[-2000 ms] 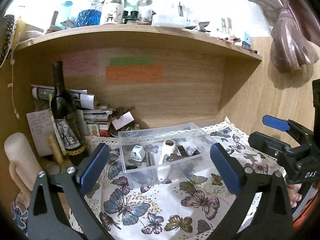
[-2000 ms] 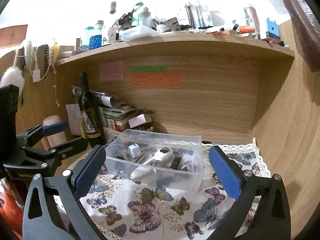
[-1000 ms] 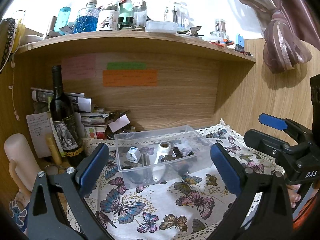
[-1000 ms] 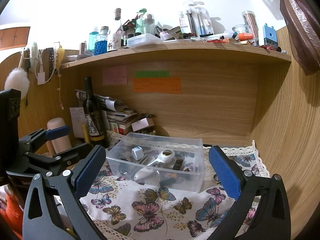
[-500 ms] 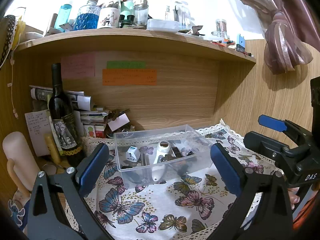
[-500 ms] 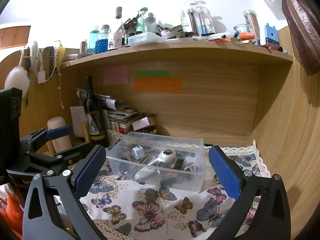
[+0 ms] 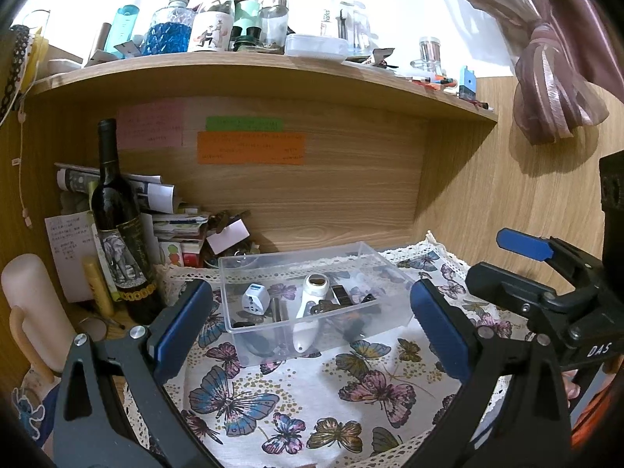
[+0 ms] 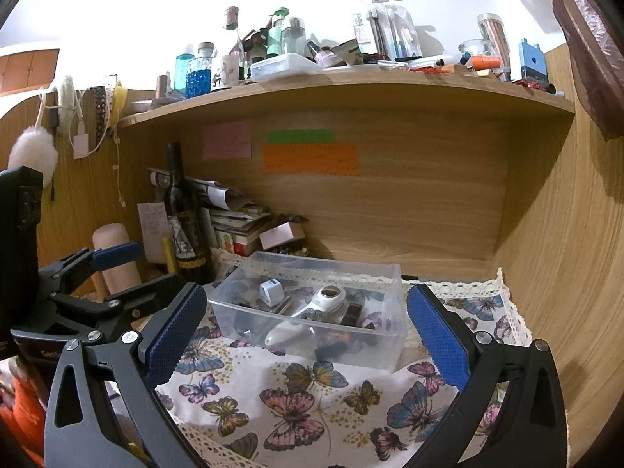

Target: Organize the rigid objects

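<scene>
Your left gripper [image 7: 312,323] hangs above the butterfly-print cloth [image 7: 296,390] with its blue-padded fingers [image 7: 183,327] spread wide and nothing between them. Your right gripper [image 8: 308,327] does the same from the other side, fingers [image 8: 436,335] wide apart and empty. Each gripper shows in the other's view: the right one at the right edge of the left camera, the left one at the left edge of the right camera.

The clear plastic box [image 7: 300,265] sits on the cloth on the table, framed between your fingers in both views and touched by neither gripper. Inside it lie the rigid objects: a white travel adapter [image 7: 255,299] with a blue face near the left end, a white handheld device [image 7: 310,312] with a round head lying lengthwise in the middle, and several small dark items [image 7: 343,296] beside it that are too small to identify.

Behind the box to the left, a dark wine bottle [image 7: 117,226] stands upright beside a stack of papers and books [image 7: 171,218]. A pale cylinder [image 7: 31,304] stands at the far left. Pink, green and orange notes [image 7: 249,146] are stuck to the wooden back panel, and the shelf [image 7: 273,74] above is crowded with bottles and jars. A curtain [image 7: 546,78] hangs at the upper right.
</scene>
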Demonstrator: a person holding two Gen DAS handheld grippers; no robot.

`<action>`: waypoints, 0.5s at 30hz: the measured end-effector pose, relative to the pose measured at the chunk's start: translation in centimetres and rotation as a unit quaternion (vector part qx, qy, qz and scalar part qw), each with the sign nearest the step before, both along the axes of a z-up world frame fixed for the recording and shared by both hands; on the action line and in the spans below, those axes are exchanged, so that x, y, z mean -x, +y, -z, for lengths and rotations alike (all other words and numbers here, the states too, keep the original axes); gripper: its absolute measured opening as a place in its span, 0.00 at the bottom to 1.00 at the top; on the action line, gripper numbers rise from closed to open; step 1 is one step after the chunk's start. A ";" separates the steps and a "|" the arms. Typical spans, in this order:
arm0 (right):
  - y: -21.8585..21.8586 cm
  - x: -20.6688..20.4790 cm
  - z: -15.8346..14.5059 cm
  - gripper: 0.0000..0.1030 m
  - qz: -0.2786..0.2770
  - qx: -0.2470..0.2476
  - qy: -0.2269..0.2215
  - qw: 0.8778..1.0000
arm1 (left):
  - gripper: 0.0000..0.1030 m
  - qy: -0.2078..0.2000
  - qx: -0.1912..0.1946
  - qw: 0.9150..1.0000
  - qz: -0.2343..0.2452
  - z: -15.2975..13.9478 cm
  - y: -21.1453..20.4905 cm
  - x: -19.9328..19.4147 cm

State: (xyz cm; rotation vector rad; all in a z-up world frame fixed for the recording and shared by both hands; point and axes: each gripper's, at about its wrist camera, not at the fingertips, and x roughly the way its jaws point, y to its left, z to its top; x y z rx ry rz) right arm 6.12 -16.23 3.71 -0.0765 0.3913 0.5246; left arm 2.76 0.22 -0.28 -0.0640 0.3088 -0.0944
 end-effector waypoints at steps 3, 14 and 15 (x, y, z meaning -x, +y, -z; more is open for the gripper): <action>0.1 -0.2 0.1 1.00 0.000 0.000 0.003 1.000 | 1.00 0.001 0.003 1.000 -0.001 0.0 0.0 0.0; -0.1 -0.8 0.5 1.00 -0.003 0.001 0.014 1.000 | 1.00 0.011 0.010 1.000 0.000 0.6 0.2 -0.5; -0.1 -0.9 0.6 1.00 -0.003 0.001 0.015 1.000 | 1.00 0.012 0.010 1.000 -0.001 0.6 0.2 -0.5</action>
